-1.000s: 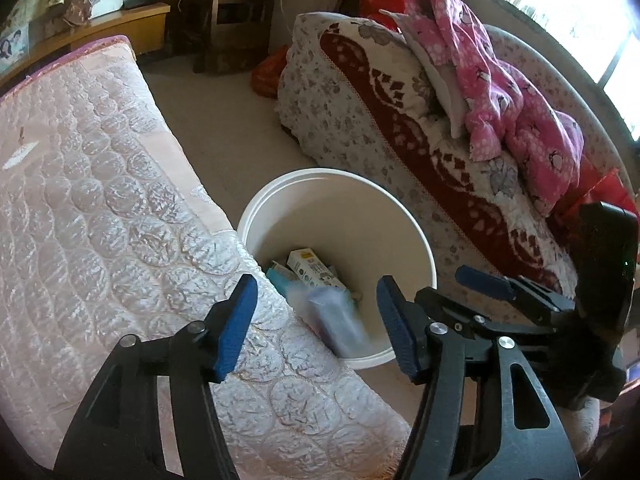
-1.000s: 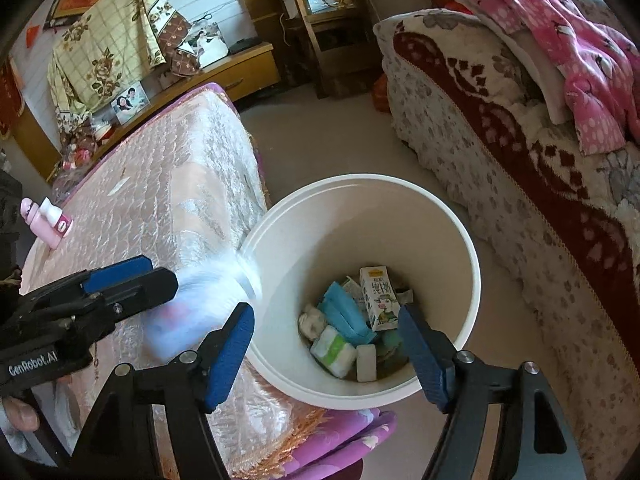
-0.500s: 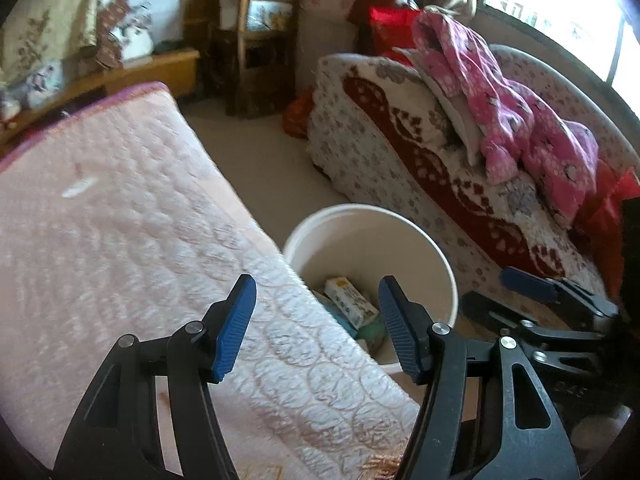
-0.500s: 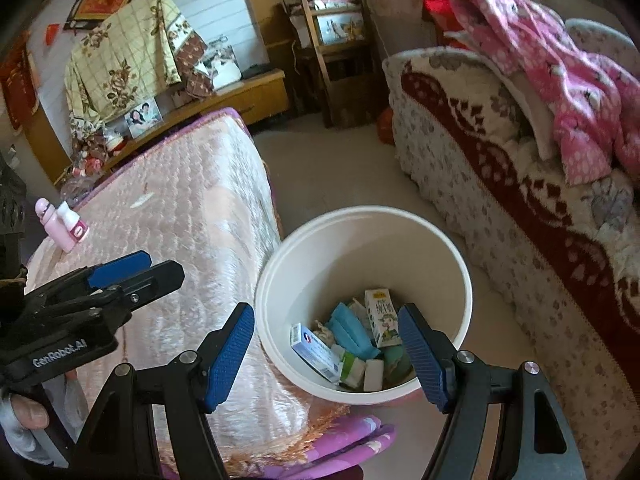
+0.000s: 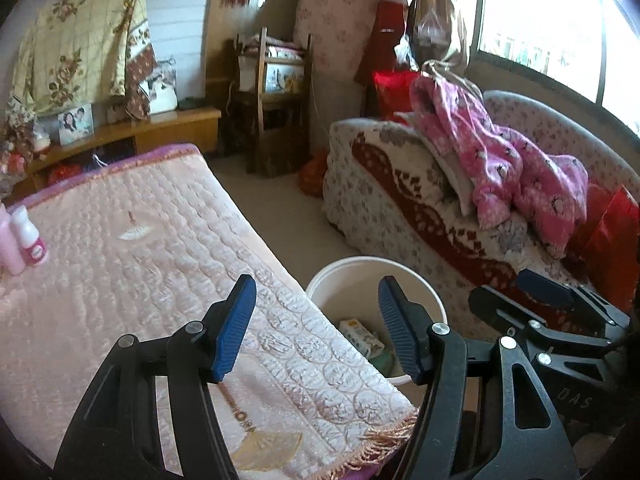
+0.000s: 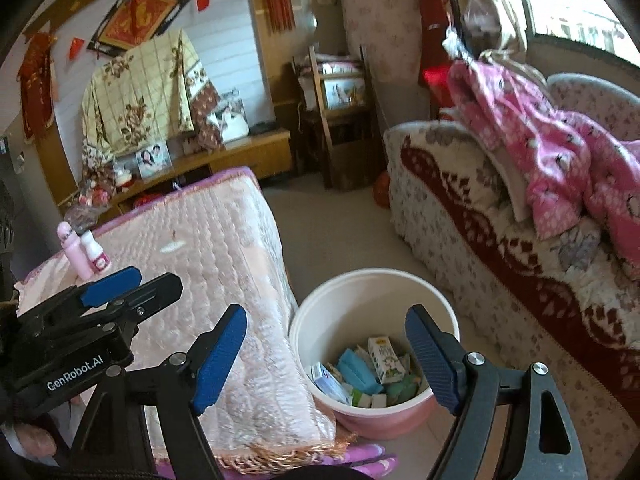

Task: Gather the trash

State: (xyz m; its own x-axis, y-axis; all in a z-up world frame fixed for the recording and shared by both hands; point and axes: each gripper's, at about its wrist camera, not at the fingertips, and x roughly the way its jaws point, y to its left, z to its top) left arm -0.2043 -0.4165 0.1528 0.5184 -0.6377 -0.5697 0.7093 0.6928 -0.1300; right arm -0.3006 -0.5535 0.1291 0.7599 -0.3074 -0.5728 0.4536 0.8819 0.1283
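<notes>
Currently, in the left wrist view, the left gripper (image 5: 316, 328) is pitched downward over the near corner of the quilted pink table cover (image 5: 120, 280). Its jaws are set moderately apart and nothing is held between them. The white bucket (image 5: 432, 300) is seen through the gap toward the right finger, at about 5 o'clock from the picture's centre, standing on the floor between the covered table and the patterned sofa (image 5: 400, 200). Only part of its contents is visible: a small carton (image 5: 360, 334) and something green beneath it. The right gripper (image 5: 544, 292) is seen at 4 o'clock, just beside the bucket on the sofa side. Two pink bottles (image 5: 24, 240) stand on the cover at 9 o'clock.

In the right wrist view, the right gripper (image 6: 326, 354) is likewise tilted downward above the bucket (image 6: 448, 320). Its jaws are opening and stand wide; nothing lies between them or is touched by the pads. The bucket sits at 6 o'clock, its rim touching the hanging edge of the table cover (image 6: 224, 248). Collected trash (image 6: 368, 376) lies on its bottom: a milk carton (image 6: 386, 360) standing tilted, a blue packet, a small white-and-blue box and green wrappers. The left gripper (image 6: 132, 284) is seen at 8 o'clock over the cover, a fingertip of the hand carrying it showing at the lower left edge.
</notes>
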